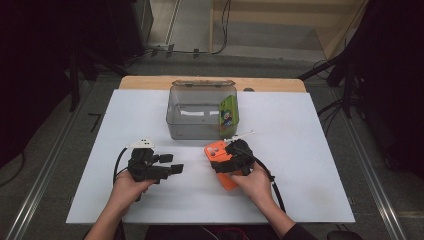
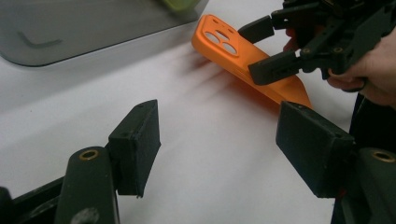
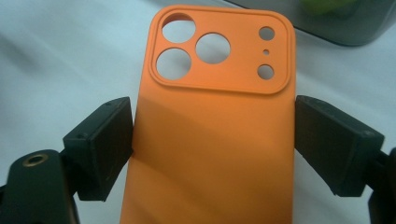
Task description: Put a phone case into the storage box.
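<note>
Orange silicone phone case (image 3: pixel 205 140) with camera cut-outs sits between the right gripper's (image 1: pixel 220 161) jaws, pads pressed on its two long edges, camera end pointing away from the hand; it is held tilted above the white table surface (image 1: pixel 300 150), right of centre toward the near edge. Left gripper (image 1: pixel 172 164) hovers at left near the same edge, jaws wide apart, nothing between them. Beyond, at the far edge, stands a clear grey plastic bin (image 1: pixel 200 107) containing a green packet (image 1: pixel 229 112). Dark room around; grey floor behind.

Bright, even light on the white surface (image 1: pixel 150 115), room behind falls dark; soft shadows only, and both gripper views go blurry, washed out up close
</note>
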The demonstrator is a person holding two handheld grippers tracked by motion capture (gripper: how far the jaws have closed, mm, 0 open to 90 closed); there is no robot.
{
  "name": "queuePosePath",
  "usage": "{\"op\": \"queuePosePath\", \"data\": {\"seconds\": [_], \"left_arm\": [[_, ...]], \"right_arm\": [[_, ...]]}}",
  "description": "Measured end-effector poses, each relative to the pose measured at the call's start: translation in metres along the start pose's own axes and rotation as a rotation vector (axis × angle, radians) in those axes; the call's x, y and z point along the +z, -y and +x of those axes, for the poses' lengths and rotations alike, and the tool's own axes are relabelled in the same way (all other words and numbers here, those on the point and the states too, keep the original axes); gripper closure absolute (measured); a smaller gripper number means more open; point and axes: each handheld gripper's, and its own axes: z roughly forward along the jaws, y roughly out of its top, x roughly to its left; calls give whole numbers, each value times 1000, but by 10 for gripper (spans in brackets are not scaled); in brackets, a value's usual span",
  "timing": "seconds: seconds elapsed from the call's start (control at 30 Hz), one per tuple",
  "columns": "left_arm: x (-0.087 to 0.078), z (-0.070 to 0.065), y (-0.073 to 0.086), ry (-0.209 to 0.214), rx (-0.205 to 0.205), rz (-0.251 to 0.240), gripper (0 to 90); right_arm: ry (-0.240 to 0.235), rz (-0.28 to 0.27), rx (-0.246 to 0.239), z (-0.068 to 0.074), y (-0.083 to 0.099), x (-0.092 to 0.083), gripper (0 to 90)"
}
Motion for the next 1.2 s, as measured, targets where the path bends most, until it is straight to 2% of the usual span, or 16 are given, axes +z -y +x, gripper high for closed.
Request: {"op": "queuePosePath", "data": {"seconds": [0.2, 0.5, 0.73, 0.83, 1.0, 1.2], "left_arm": [[-3, -3, -7, -5, -54, -29, 280], [-1, -9, -15, -14, -77, -39, 254], [5, -14, -24, -24, -118, -33, 255], [8, -16, -27, -40, -139, -43, 256], [14, -20, -31, -84, -139, -54, 257], [19, -21, -34, -108, -153, -66, 257]], "right_arm": [[-40, -20, 10, 6, 1, -6, 134], [-82, -50, 23, 14, 0, -11, 134], [-99, -82, 28, 21, 0, -11, 133], [-106, -91, 27, 25, 1, -10, 133], [-119, -124, 33, 30, 1, -10, 133], [-124, -146, 39, 33, 1, -10, 133]]}}
